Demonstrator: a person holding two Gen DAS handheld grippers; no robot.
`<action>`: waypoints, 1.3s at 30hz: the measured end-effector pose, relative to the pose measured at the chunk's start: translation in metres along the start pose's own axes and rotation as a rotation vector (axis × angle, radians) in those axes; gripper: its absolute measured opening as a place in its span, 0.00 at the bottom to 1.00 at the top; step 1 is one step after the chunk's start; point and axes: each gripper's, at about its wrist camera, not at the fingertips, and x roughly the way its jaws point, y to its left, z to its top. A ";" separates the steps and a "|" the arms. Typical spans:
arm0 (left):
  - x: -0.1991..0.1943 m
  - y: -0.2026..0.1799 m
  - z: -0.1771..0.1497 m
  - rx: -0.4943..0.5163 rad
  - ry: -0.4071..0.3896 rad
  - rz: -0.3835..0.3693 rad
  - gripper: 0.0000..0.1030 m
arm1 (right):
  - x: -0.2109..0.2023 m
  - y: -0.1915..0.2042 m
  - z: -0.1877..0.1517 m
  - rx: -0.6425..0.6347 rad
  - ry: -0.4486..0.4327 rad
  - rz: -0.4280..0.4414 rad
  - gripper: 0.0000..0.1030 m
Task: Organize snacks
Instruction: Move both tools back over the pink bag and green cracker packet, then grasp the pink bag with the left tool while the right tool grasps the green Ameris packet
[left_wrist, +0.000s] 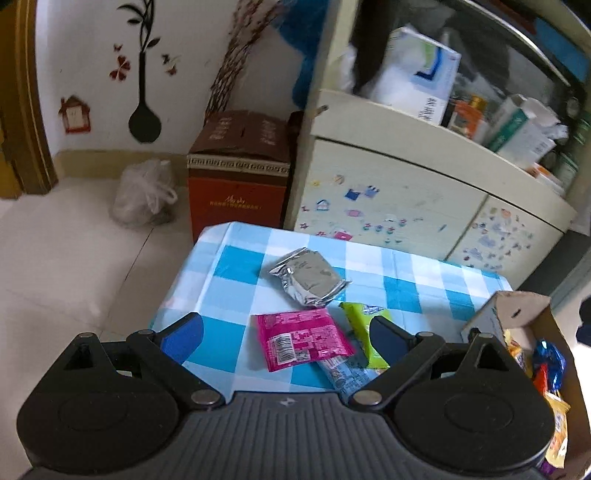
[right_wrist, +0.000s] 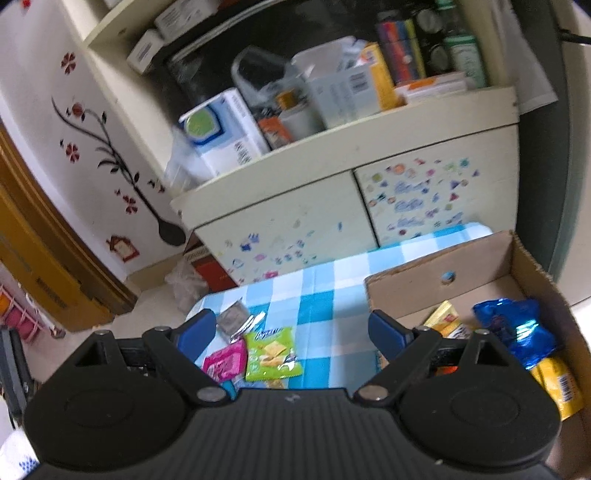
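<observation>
Blue-padded fingers of the left gripper (left_wrist: 286, 332) stand spread wide with nothing pinched between them, poised above a table draped in a blue-and-white checked cloth (left_wrist: 229, 273). Between those fingers in the left wrist view lies a flat pink foil snack packet with a barcode (left_wrist: 301, 338), which overlaps a pale blue wrapper (left_wrist: 347, 374) just below it; a lime-green snack bag (left_wrist: 365, 328) lies just beside the pink packet, partly behind the gripper's right finger (left_wrist: 386, 334). Farther out on the cloth sits a crumpled silver foil pouch (left_wrist: 308, 277), apart from the others. The right gripper (right_wrist: 291, 332) likewise has its blue fingers spread and empty, hanging over the same cloth, with the lime-green bag (right_wrist: 273, 356) and the pink packet (right_wrist: 225, 360) lying side by side near its left finger (right_wrist: 197, 330) and the silver pouch (right_wrist: 234, 315) beyond them. An open brown cardboard box (right_wrist: 413, 277) stands on the table's right side, holding a shiny blue foil packet (right_wrist: 513, 328) and yellow packets (right_wrist: 447, 319). Behind the table stands a cream cabinet covered with small stickers (right_wrist: 295, 218), its open shelf crowded with boxes, and a red-brown carton (left_wrist: 236, 177) sits on the tiled floor beside a clear plastic bag (left_wrist: 144, 192).
</observation>
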 end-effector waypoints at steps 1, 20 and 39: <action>0.004 0.001 0.000 -0.011 0.009 0.003 0.97 | 0.003 0.001 -0.001 -0.006 0.008 0.001 0.87; 0.083 0.002 -0.005 -0.106 0.120 -0.020 0.97 | 0.045 0.017 -0.024 -0.025 0.139 0.026 0.87; 0.115 0.003 -0.021 -0.086 0.157 0.004 0.93 | 0.096 0.015 -0.026 0.077 0.181 0.039 0.87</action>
